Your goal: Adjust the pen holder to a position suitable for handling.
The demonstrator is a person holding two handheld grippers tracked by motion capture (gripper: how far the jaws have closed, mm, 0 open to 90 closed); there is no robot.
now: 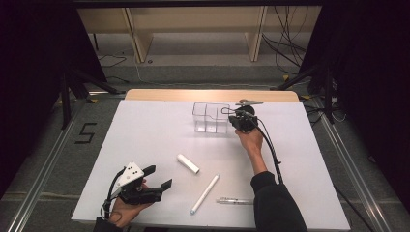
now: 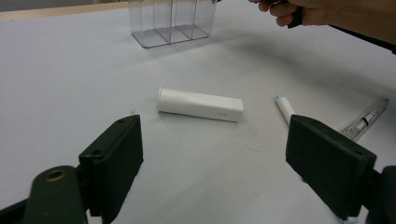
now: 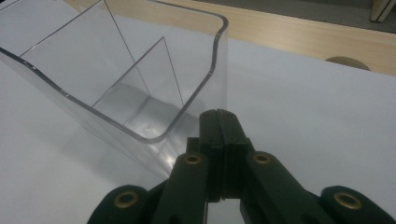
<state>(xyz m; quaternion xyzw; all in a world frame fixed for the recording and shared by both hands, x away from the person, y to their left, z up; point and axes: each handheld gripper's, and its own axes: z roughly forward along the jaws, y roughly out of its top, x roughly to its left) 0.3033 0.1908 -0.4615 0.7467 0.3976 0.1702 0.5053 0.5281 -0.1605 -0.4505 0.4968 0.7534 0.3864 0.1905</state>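
A clear plastic organiser box with dividers stands at the back middle of the white table. My right gripper is at the box's right side. In the right gripper view, my right gripper is shut with nothing seen between the jaws, its tips at the outer corner of the clear box. My left gripper is open near the front left edge. It faces a short white tube lying on its side. The left gripper is a little short of that tube and holds nothing.
The short white tube lies in the front middle of the table. A long white pen and a clear syringe-like tube lie to its right, near the front edge. A wooden strip borders the far side of the table.
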